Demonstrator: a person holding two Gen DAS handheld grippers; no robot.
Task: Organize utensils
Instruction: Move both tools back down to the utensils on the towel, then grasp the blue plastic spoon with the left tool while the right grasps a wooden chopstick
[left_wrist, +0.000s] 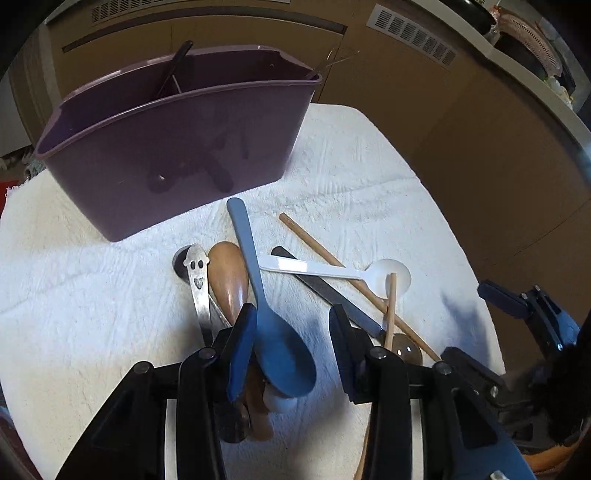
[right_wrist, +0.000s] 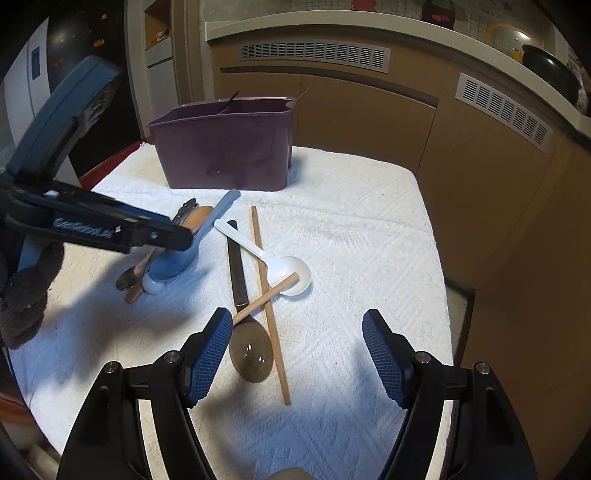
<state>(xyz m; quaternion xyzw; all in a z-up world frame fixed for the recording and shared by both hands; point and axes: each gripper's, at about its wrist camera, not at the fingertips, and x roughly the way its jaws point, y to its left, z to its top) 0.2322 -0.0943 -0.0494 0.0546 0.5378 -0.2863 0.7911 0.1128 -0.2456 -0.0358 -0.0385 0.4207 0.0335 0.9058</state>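
Observation:
Loose utensils lie on a white cloth (left_wrist: 369, 166). My left gripper (left_wrist: 291, 310) is open, tilted down over the pile. The blue spoon (left_wrist: 258, 280) has its bowl between the pads; the left pad is against it and the right pad stands apart. Beside it lie a wooden spoon (left_wrist: 227, 273) and a metal smiley-handled spoon (left_wrist: 197, 273). In the right wrist view my right gripper (right_wrist: 295, 314) is open and holds nothing, above crossed chopsticks (right_wrist: 264, 266), a white spoon (right_wrist: 291, 273) and a clear brownish spoon (right_wrist: 251, 354). The purple caddy (right_wrist: 221, 155) stands behind.
The caddy (left_wrist: 177, 147) is divided and holds a dark utensil (left_wrist: 177, 62) and a thin metal one. Wooden cabinets with vents (right_wrist: 314, 55) run behind and to the right. The cloth's right edge (right_wrist: 448, 295) drops off. A dark-gloved hand (right_wrist: 26, 302) holds the left gripper (right_wrist: 181, 236).

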